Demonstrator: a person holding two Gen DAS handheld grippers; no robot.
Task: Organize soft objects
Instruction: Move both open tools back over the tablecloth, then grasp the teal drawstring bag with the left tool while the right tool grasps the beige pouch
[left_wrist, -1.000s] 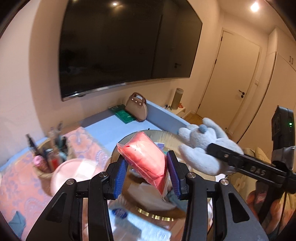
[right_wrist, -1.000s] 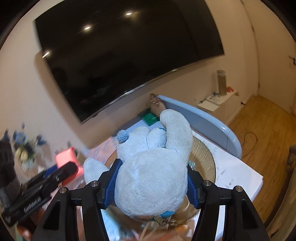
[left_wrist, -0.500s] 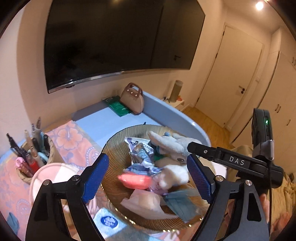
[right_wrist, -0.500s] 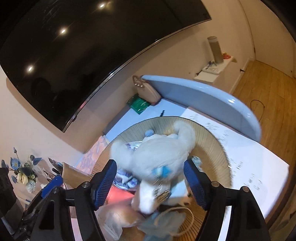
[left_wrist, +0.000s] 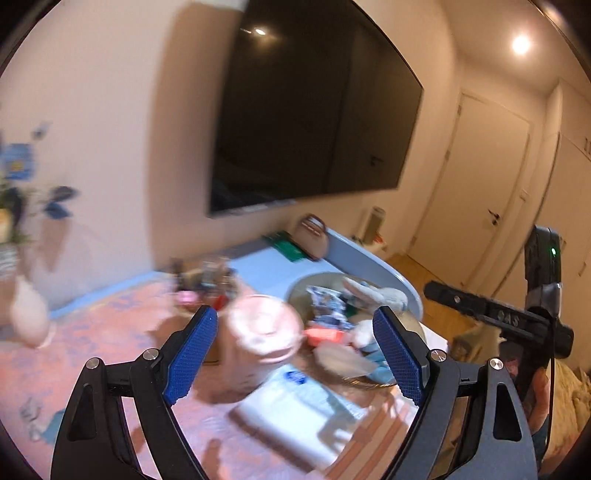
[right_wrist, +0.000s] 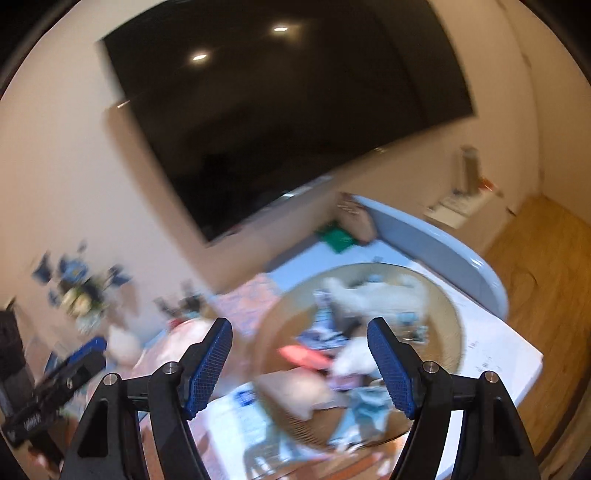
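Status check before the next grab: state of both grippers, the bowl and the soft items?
left gripper: open, nothing between the pads
right gripper: open, nothing between the pads
woven bowl: on the table, holding a pile
grey plush toy: lying in the bowl
red pouch: lying in the bowl

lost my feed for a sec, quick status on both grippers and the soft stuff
Left gripper open, empty. Right gripper open, empty. Plush and red pouch in the basket. Nothing in the way; frames blurred.
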